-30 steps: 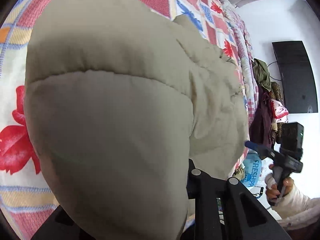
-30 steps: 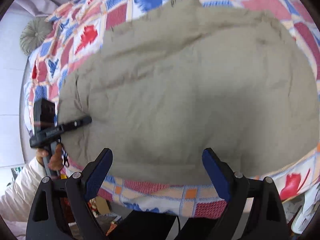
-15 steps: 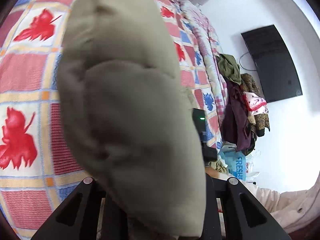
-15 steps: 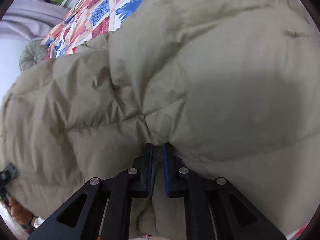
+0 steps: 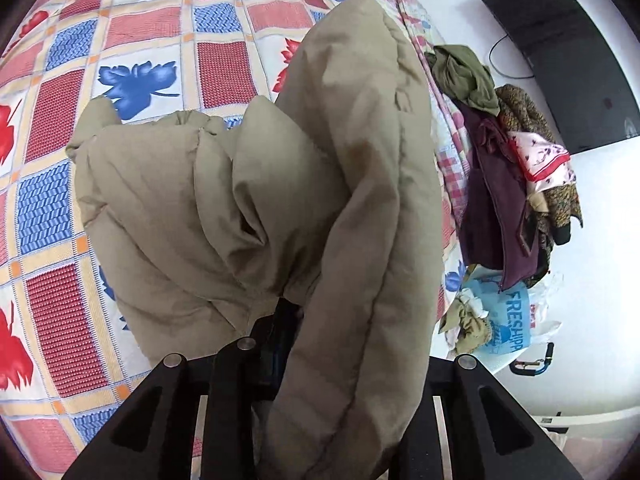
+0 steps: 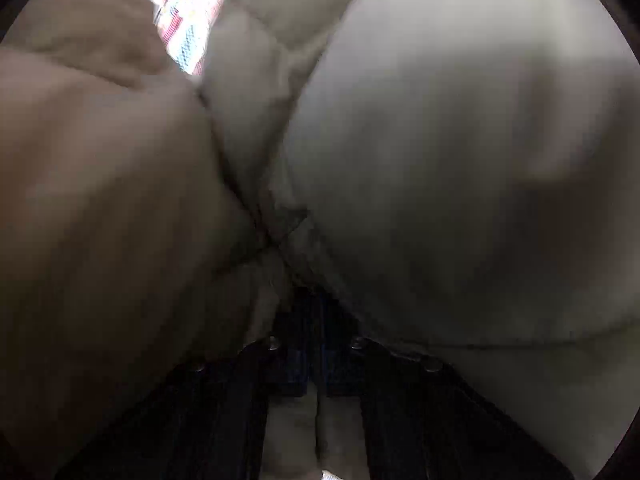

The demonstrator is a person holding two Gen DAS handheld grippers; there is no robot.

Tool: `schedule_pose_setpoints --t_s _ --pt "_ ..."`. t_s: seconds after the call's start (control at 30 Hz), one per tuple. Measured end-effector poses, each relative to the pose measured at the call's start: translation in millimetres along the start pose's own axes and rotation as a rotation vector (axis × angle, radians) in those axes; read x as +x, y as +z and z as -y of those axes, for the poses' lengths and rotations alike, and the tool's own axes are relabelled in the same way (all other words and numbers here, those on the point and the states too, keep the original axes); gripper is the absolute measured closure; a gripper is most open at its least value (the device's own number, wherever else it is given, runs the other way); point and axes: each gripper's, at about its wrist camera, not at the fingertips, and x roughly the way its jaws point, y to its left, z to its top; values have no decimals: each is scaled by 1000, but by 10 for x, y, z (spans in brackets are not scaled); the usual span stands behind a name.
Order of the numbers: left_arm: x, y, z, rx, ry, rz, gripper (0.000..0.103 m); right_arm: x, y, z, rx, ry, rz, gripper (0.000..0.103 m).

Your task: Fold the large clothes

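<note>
A large khaki padded jacket [image 5: 248, 200] hangs bunched over the patchwork bedspread [image 5: 132, 40]. My left gripper [image 5: 292, 320] is shut on a fold of the jacket, which drapes over its right finger and hides the tips. In the right wrist view the jacket [image 6: 440, 160] fills almost the whole frame, blurred. My right gripper [image 6: 314, 308] is shut on its fabric, jaws close together with cloth pinched between them.
A pile of clothes [image 5: 508, 168] hangs at the bed's right side. A dark TV [image 5: 568, 48] is on the white wall. A blue plastic bag [image 5: 504, 316] lies on the floor below the pile.
Both grippers have lifted the jacket off the bed; it went from lying spread flat to hanging bunched. My right gripper went from open to shut on the fabric.
</note>
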Motion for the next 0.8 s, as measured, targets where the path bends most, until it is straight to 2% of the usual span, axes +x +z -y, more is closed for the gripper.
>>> schedule_pose_setpoints --t_s 0.03,0.1,0.17,0.23,0.33,0.43,0.47,0.57,0.63,0.7,0.8 --pt "52 -26 -19 5 6 -12 77 -119 7 21 1 4 18 96" --pt "258 -7 31 17 14 -41 72 -412 4 105 10 -2 64 95" --pt "457 6 76 29 -16 -62 44 -720 -22 242 37 -21 115 95" --pt "660 21 147 45 -55 -86 33 -966 -79 401 74 -49 153 95" --pt "1032 86 202 105 -126 -129 33 -1197 -188 566 99 -111 187 94" --pt "1349 149 151 93 -189 -171 33 -1363 -322 694 112 -156 204 91" --pt "1426 168 133 81 -202 -178 33 -1394 -353 708 115 -163 207 83" --pt "1582 219 90 56 -215 -184 33 -1524 -500 707 104 -194 226 40" --pt "1654 225 120 59 -207 -193 33 -1689 -588 667 74 -202 233 39" --pt "1698 253 174 69 -197 -204 33 -1958 -632 698 41 -127 248 39" --pt "1723 277 187 76 -188 -215 33 -2034 -769 492 -26 -39 247 37"
